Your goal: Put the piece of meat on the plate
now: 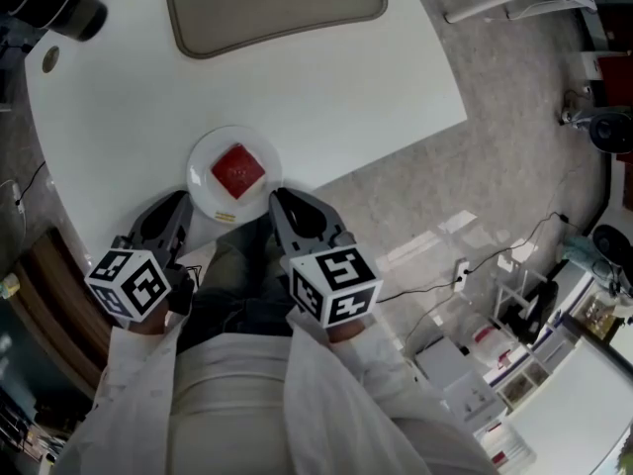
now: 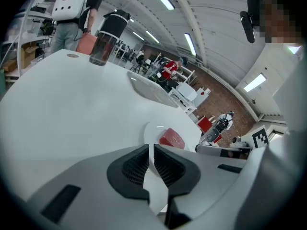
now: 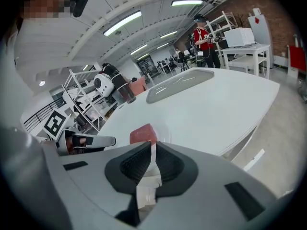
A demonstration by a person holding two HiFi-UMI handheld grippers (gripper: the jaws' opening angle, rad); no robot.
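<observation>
Task seemingly complete: square red piece of meat (image 1: 238, 170) lying on the small round white plate (image 1: 200, 182) at the front edge of the white bench (image 1: 346, 87), left claw (image 2: 151, 150) and right claw (image 3: 153, 148) pressed together, empty, just beside the plate.

A white table (image 1: 326, 77) with a rounded edge carries a small white plate (image 1: 203, 161) close to its near edge; a grey tray (image 1: 272, 3) lies at the far side; a dark tumbler (image 1: 59, 8) stands at the far left, a small round disc (image 1: 49, 59) beside it
</observation>
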